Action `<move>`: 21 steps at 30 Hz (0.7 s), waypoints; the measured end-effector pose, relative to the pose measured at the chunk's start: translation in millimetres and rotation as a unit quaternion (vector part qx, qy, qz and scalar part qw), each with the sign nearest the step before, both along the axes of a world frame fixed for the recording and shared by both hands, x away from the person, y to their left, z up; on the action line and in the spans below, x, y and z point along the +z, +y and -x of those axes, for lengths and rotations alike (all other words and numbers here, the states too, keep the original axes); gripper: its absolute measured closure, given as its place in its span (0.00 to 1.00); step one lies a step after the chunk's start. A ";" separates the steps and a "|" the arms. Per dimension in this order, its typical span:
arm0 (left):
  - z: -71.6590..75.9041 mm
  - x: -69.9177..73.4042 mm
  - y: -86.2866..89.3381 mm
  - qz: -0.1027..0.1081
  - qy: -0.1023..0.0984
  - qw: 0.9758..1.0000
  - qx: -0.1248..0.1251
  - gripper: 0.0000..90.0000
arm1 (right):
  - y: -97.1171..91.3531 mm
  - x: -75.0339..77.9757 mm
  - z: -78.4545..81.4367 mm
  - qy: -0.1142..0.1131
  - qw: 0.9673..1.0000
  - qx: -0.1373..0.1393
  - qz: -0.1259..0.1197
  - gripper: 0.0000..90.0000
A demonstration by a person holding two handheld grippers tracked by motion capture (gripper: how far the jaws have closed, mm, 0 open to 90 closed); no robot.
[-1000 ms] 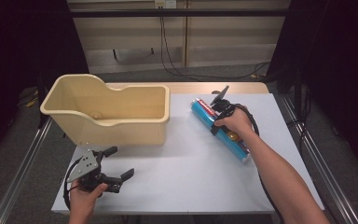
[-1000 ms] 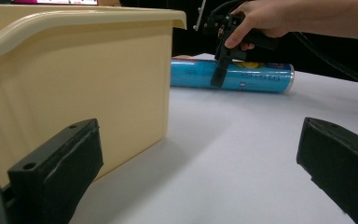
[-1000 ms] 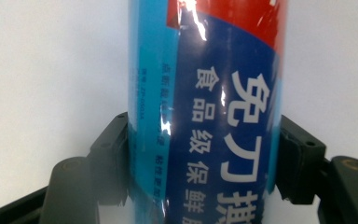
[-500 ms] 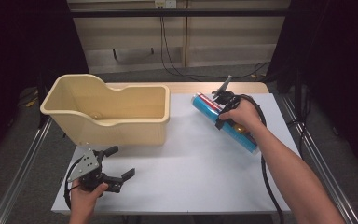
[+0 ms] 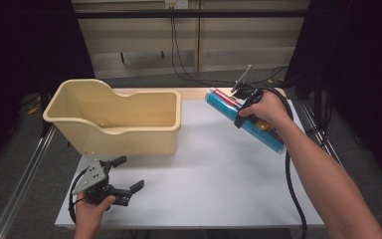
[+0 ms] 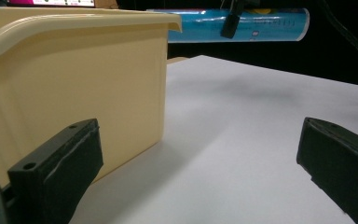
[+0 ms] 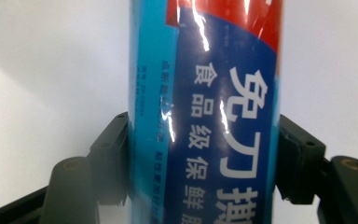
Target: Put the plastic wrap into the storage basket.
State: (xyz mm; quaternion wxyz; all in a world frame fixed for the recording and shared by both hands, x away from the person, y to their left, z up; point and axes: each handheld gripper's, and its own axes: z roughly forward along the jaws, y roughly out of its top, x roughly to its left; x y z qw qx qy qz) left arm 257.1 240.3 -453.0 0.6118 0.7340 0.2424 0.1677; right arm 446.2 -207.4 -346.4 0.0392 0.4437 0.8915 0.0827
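A long blue tube with red and white print hangs in the air over the table's far right part, tilted, with my right gripper shut across its middle. In the right gripper view both black pads press on the tube's sides. In the left gripper view the tube shows lifted behind the bin's corner. My left gripper rests at the table's near left edge, open, with nothing between its fingers. A cream plastic bin stands on the left half of the table, close in front of the left gripper.
The white table top stretches between the bin and the right arm. A black cable trails from the right gripper along the forearm. Metal rails run beside the table, and dark floor with cables lies beyond its far edge.
The right gripper has lifted the blue tube off the table and up, away from the surface. The left gripper has stayed where it was.
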 end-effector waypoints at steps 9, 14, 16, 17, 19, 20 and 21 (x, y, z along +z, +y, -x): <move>0.1 -0.3 -0.7 0.005 0.001 1.000 0.000 0.00 | 5.6 28.4 0.4 -0.008 1.000 0.011 -0.001 0.36; 0.7 -1.0 -2.3 0.009 0.000 1.000 0.007 0.00 | 10.4 46.9 -0.7 -0.016 1.000 0.021 -0.005 0.36; 0.4 -0.8 -2.3 0.007 0.000 1.000 0.002 0.00 | 12.4 52.7 -1.2 -0.015 1.000 0.023 -0.005 0.36; 0.4 -0.8 -2.3 0.007 0.000 1.000 0.002 0.00 | 12.4 52.7 -1.2 -0.015 1.000 0.023 -0.005 0.36; 0.0 -0.3 -1.0 0.004 0.000 1.000 -0.002 0.00 | 15.6 59.6 -2.1 -0.019 0.999 0.030 -0.008 0.36; 0.0 -0.3 -0.8 0.004 0.000 1.000 -0.002 0.00 | 17.4 62.8 -2.5 -0.022 0.999 0.034 -0.007 0.36; 0.0 -0.5 -0.8 0.006 0.001 1.000 0.000 0.00 | 18.3 64.8 -2.9 -0.024 0.999 0.038 -0.005 0.36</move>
